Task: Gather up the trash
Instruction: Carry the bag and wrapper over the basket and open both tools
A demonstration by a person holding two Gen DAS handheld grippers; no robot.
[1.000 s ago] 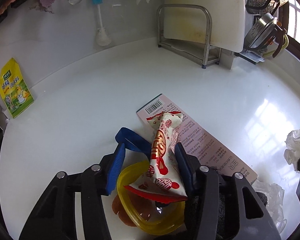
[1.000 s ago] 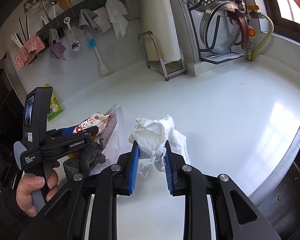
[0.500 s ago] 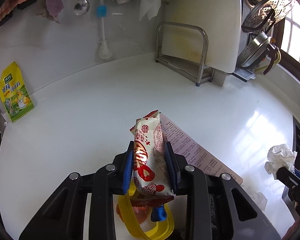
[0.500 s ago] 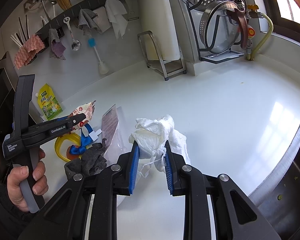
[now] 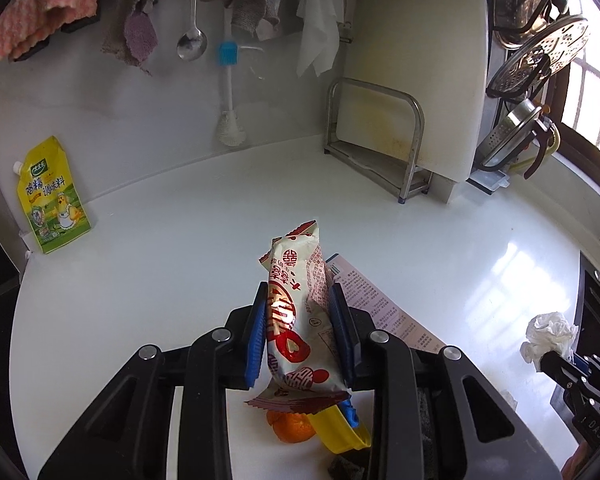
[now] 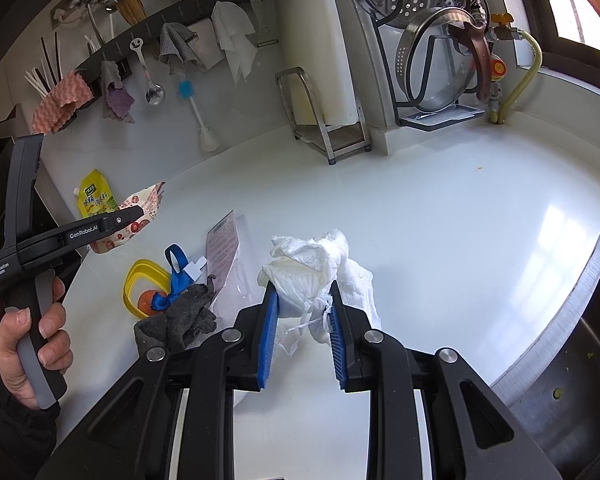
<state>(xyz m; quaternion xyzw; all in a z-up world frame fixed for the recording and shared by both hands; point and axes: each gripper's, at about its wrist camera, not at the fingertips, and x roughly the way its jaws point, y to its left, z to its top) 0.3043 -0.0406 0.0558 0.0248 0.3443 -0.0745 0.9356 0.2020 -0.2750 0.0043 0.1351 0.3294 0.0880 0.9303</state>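
Observation:
My left gripper (image 5: 298,300) is shut on a red-and-white snack wrapper (image 5: 298,312) and holds it above the white counter (image 5: 160,280). In the right wrist view the same wrapper (image 6: 140,216) sticks out past the left gripper (image 6: 134,212), held in a person's hand (image 6: 28,344). My right gripper (image 6: 302,300) is shut on a crumpled white paper towel (image 6: 316,264). On the counter lie a pink printed packet (image 6: 224,244), a yellow ring (image 6: 144,280), an orange peel (image 6: 148,302), a blue ribbon (image 6: 176,276) and a grey rag (image 6: 180,320).
A yellow seasoning pouch (image 5: 52,200) leans on the back wall at the left. A steel rack with a white cutting board (image 5: 412,80) stands at the back. Pot lids (image 6: 428,32) hang on the right. A dark sink (image 6: 560,380) borders the counter at lower right.
My left gripper has shut on the snack wrapper and lifted it off the yellow ring and pink packet. The right gripper with the paper towel has not moved.

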